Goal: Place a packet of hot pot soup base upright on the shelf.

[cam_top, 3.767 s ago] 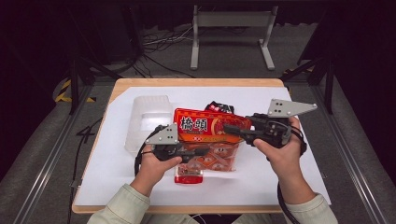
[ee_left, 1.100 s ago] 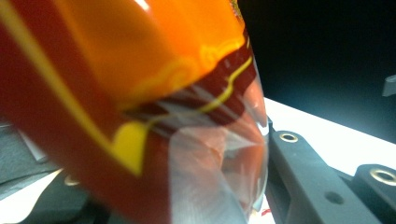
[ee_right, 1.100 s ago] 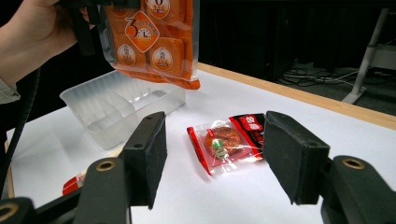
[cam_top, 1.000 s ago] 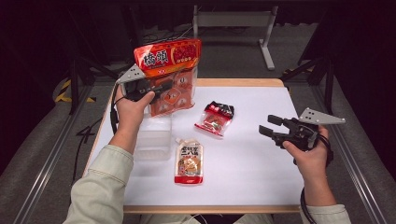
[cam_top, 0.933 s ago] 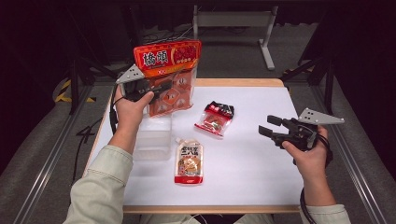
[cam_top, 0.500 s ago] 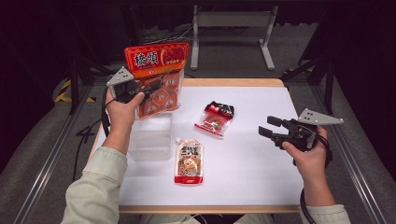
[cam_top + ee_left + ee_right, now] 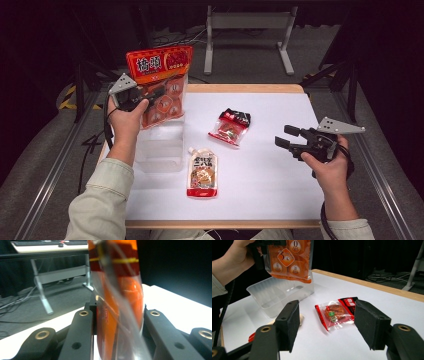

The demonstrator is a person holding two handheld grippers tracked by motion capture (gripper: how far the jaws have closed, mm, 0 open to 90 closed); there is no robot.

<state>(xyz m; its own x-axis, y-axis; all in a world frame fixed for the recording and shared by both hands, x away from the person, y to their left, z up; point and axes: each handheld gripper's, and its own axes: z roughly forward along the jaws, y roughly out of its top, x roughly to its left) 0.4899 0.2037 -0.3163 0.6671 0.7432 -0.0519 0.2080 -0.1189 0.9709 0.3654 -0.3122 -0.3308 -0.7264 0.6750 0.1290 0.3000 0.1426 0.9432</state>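
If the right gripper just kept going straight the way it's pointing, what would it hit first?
Most likely the small red and black snack packet, which lies on the table between the open jaws of the right gripper in its own view. Depth is uncertain, so it might pass above it.

Bag [image 7: 159, 85] above tub [image 7: 159, 150]; pouch [image 7: 202, 172] right of tub.

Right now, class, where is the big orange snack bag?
In the high view the orange snack bag hangs at the table's far left, clamped in the left hand-held gripper, above the clear plastic tray.
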